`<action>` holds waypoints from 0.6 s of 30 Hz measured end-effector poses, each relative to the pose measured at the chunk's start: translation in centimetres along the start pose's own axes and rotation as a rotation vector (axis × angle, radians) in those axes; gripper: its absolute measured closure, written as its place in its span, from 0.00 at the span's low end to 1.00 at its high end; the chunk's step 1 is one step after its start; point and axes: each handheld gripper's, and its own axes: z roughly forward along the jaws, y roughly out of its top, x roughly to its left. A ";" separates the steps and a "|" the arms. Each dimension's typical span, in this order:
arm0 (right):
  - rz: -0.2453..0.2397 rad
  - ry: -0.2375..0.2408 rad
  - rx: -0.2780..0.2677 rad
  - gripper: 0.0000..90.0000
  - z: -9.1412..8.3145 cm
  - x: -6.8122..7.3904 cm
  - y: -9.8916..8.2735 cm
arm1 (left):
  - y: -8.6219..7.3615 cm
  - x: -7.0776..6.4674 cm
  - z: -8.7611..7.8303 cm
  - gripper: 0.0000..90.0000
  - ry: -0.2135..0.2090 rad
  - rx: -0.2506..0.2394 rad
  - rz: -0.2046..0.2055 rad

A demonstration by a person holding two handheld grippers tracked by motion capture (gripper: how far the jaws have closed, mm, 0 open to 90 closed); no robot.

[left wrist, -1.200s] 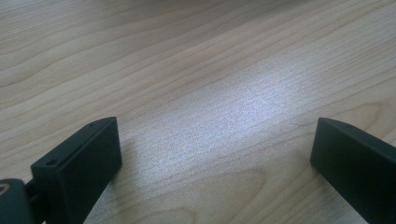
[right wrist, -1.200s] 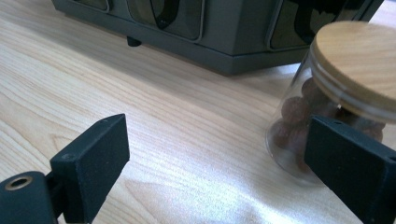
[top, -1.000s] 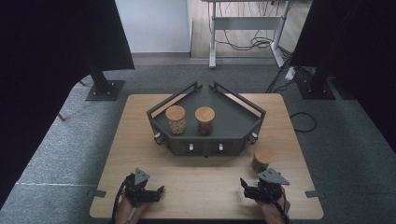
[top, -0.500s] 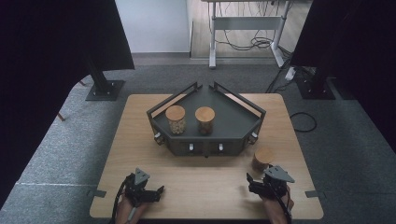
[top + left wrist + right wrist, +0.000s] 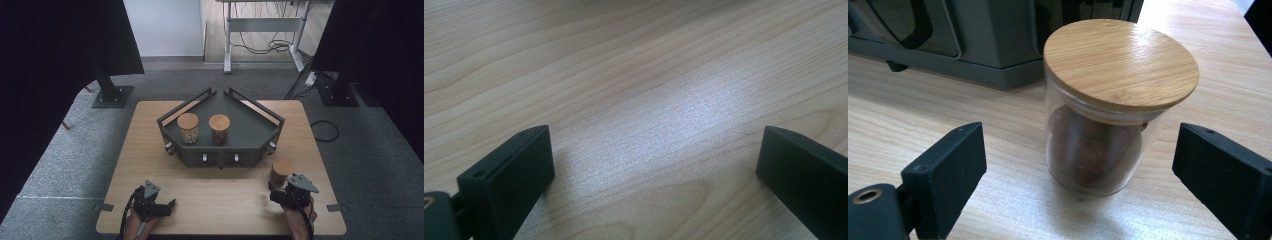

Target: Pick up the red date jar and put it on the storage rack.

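Jar (image 5: 1113, 110) with wooden lid stands upright on the table (image 5: 150, 150), just right of the grey tray's (image 5: 250, 135) front, dead ahead of my right gripper (image 5: 1083, 175), jaws wide and straddling it, not touching. Left gripper (image 5: 649, 170) (also wide, empty) is well apart.

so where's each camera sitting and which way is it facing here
High view: fixed above the person's side, looking forward and down on the table and grey tray; forearms and both grippers enter at the bottom.
Left gripper view: rides the left gripper, aimed at bare wood; two black fingers apart.
Right gripper view: rides the right gripper, facing a lidded jar.
Shared: that jar and the tray front.
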 end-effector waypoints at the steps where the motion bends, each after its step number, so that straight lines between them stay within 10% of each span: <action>1: 0.001 -0.001 0.000 0.07 0.0 0.0 0.0 | 0.0 0.0 0.0 0.02 0.000 0.000 0.000; 18: 0.019 -0.019 -0.016 0.08 0.9 -0.4 0.3 | 0.0 0.0 0.0 0.02 0.000 0.000 0.000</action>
